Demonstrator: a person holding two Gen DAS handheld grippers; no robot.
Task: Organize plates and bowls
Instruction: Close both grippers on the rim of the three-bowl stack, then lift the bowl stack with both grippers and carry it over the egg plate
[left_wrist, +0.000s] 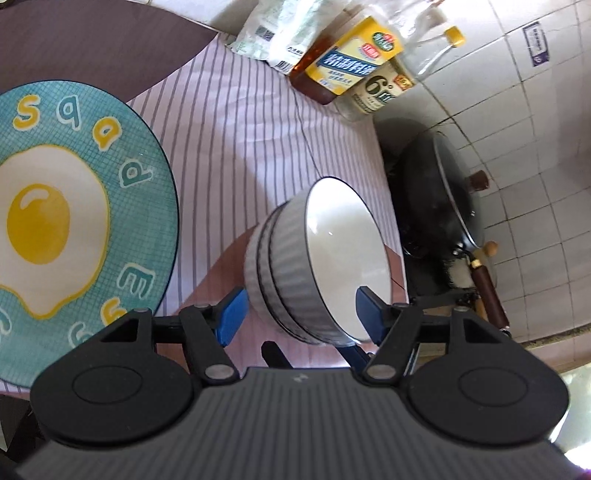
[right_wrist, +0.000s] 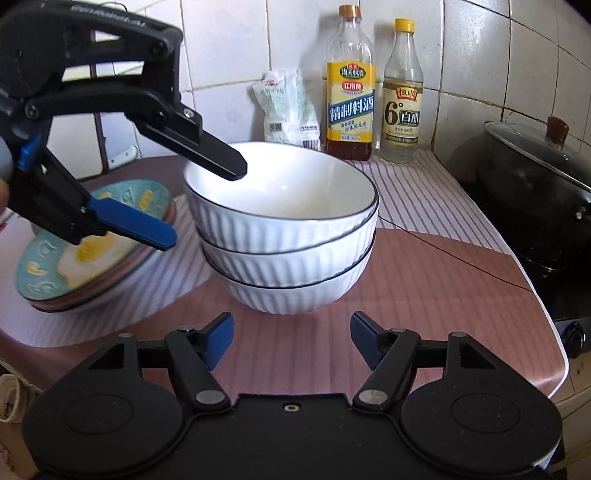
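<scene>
Three white ribbed bowls (right_wrist: 284, 236) stand nested in a stack on the counter; the stack also shows in the left wrist view (left_wrist: 314, 258). A stack of plates (right_wrist: 88, 251), topped by a teal fried-egg plate (left_wrist: 74, 221), sits left of the bowls. My left gripper (left_wrist: 301, 314) is open, one finger over the top bowl's inside and one outside its rim; it shows from the side in the right wrist view (right_wrist: 207, 203). My right gripper (right_wrist: 291, 336) is open and empty, just in front of the bowl stack.
Two bottles (right_wrist: 351, 85) and a white bag (right_wrist: 288, 107) stand at the tiled wall behind the bowls. A lidded black wok (right_wrist: 535, 177) sits on the stove to the right. The striped mat (right_wrist: 424, 199) ends at the counter edge.
</scene>
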